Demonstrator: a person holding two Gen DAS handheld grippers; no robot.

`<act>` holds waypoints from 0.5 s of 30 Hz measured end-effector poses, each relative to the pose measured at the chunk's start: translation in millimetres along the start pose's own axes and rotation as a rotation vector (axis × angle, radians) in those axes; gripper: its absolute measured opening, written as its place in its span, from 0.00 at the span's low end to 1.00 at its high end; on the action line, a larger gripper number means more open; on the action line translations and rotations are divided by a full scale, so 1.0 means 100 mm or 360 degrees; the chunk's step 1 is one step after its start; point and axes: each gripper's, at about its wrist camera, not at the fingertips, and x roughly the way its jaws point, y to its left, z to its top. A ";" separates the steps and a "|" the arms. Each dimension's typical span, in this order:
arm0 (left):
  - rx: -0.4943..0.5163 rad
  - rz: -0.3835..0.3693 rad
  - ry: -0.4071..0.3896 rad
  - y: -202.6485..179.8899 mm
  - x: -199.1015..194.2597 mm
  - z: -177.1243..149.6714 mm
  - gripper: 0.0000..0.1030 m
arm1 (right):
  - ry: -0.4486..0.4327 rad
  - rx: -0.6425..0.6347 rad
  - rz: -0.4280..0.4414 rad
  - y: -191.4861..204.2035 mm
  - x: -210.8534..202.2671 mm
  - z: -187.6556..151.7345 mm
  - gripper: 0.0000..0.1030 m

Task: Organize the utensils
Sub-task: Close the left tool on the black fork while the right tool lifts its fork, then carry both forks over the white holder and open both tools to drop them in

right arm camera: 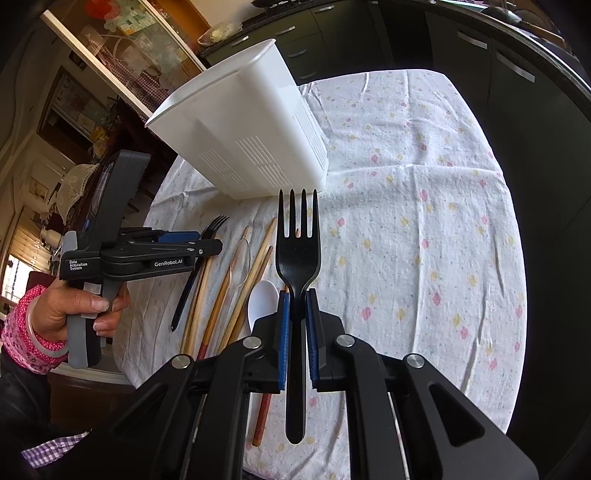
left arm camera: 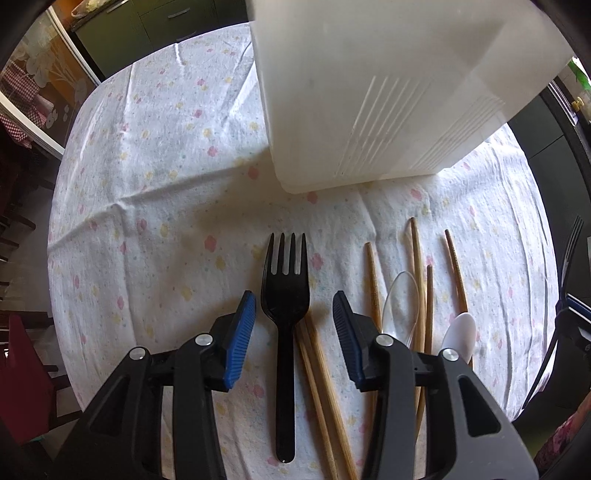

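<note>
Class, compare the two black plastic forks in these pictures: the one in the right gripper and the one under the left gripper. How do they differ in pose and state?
The held fork is clamped by its handle in the right gripper, raised above the tablecloth; the lying fork rests flat on the cloth, ungripped, between the open fingers of the left gripper. The lying fork sits beside the chopsticks; the held fork touches no other utensil. Both are black, four-tined, tines pointing toward the white caddy.

Two printed legends are legible, both in white lettering on the black body of the left hand-held gripper [right arm camera: 207, 236] as seen from the right wrist view. The side arm reads "GenRobot.AI". The rear housing, above the handle, reads "Data Acquisition System" on three lines. Papers behind the cabinet glass [right arm camera: 122, 22] may carry print, but it is too small to read. The left wrist view shows no legible text.
</note>
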 end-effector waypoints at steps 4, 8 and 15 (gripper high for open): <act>-0.0025 -0.0036 -0.0015 0.10 -0.01 0.03 0.24 | -0.0012 0.0010 -0.0005 -0.03 -0.04 -0.01 0.09; -0.0020 -0.0058 -0.0097 0.16 -0.24 -0.05 0.24 | -0.0023 0.0015 -0.0004 -0.04 -0.07 -0.02 0.09; 0.0039 -0.0154 -0.0350 0.12 -1.06 -0.23 0.24 | -0.0043 0.0004 0.0004 -0.02 -0.13 -0.03 0.09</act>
